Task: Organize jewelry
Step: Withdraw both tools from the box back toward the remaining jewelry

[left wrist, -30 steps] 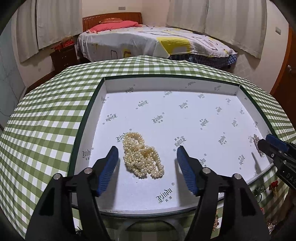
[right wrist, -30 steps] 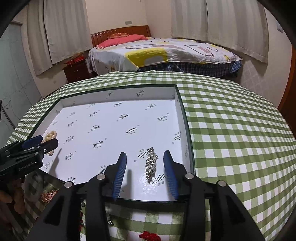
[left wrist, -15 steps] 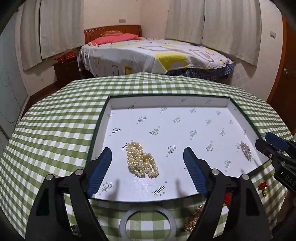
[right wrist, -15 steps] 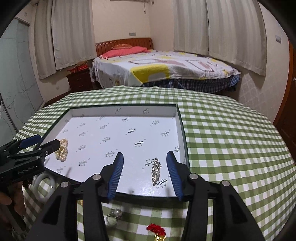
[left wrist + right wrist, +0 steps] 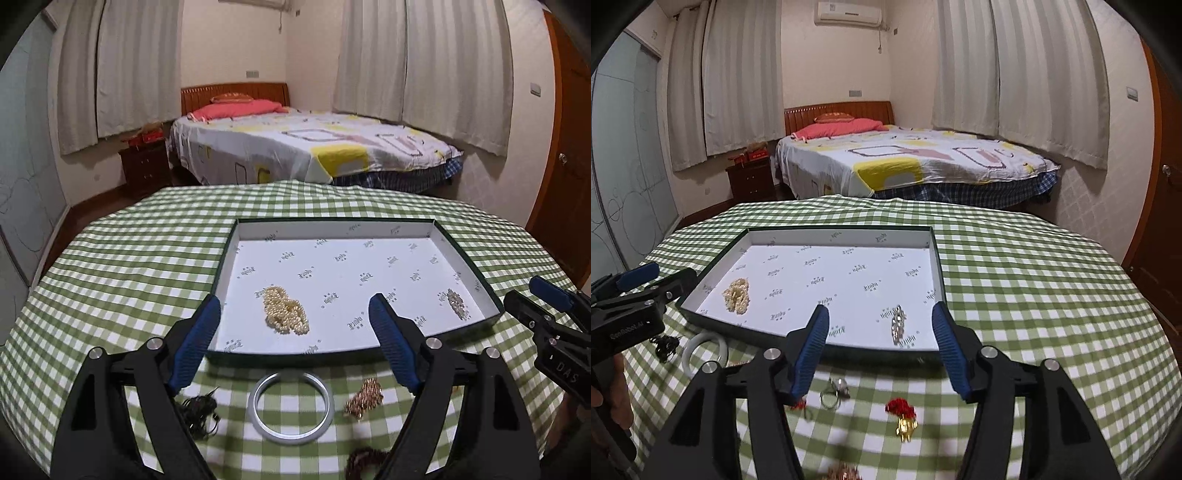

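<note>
Two pieces of jewelry have just been let go inside the tray [image 5: 476, 284], and both claws have been drawn up and back from it. A second ago the pearl necklace [image 5: 285, 309] lay between the pads of the left claw [image 5: 293, 345], low inside the tray; now the jaws have just been opening further, nothing is between them, and they are held spread above the tray's near rim, with the pearls heaped on the white printed floor near its left end. The same is seen on the other side: the rhinestone piece [image 5: 897, 322], framed closely by the right claw [image 5: 881, 352] a second ago, is now left lying near the tray's right wall, and that claw's jaws have also just been opening and stand apart with nothing pinched. With the withdrawal, the loose items on the green checked bench [image 5: 129, 258] in front of the tray have been brought into sight: a silver bangle [image 5: 291, 407], a gold chain cluster [image 5: 365, 398], a dark tangled piece [image 5: 199, 411], a ring [image 5: 834, 392] and a red and gold ornament [image 5: 903, 415]. It may be judged that two placements are finished and that the task is only partly done, since most of the pieces are still outside the tray. A fresh pick from the bench is probably called for next; the bangle and the gold cluster lie closest under the left claw.
</note>
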